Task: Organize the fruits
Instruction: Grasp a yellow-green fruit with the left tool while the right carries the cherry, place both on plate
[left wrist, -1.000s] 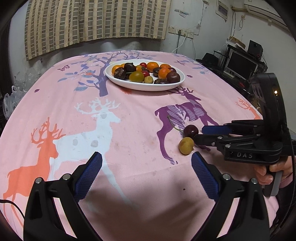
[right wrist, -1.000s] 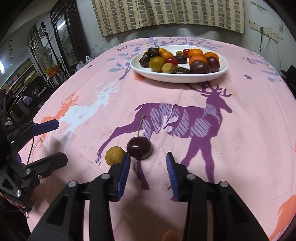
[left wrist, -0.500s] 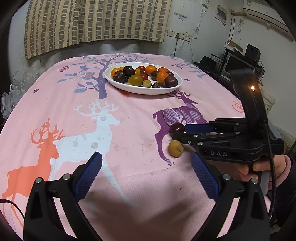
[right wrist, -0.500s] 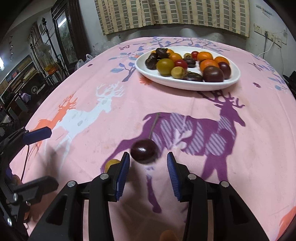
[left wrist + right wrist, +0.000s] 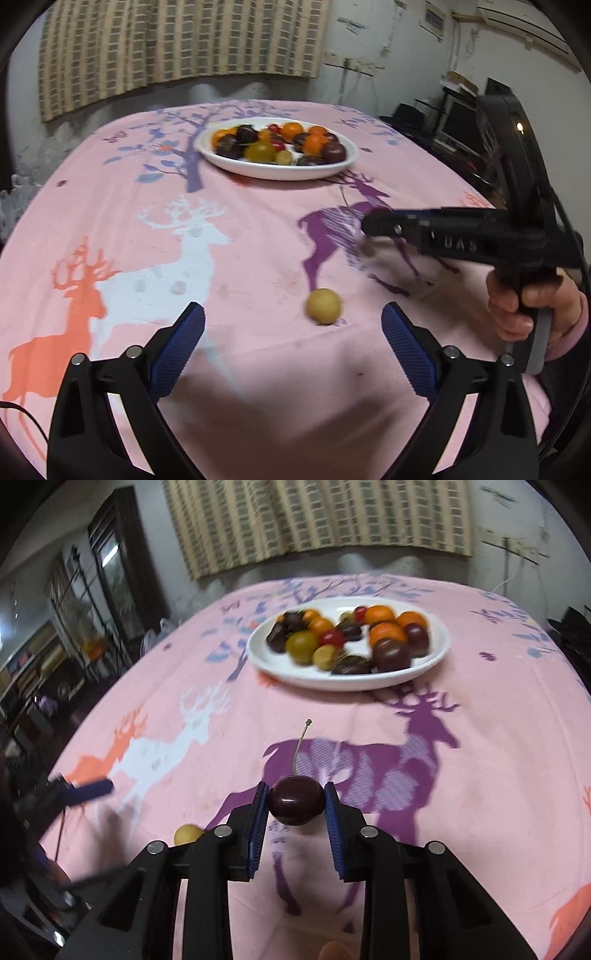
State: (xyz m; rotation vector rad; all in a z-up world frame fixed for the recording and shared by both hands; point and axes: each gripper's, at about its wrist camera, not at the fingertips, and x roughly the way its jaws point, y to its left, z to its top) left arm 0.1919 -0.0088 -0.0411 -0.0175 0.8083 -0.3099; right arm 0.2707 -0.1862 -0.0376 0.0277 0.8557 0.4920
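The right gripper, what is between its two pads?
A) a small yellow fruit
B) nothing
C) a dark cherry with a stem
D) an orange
C: the right gripper has its blue pads closing on both sides of the dark cherry, stem pointing up.

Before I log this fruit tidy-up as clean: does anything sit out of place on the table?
One thing: a small yellow fruit lies alone on the pink tablecloth, well short of the white plate holding the other fruit. The right gripper grips a dark cherry, jaws closing. Nothing looks spilled or damaged.
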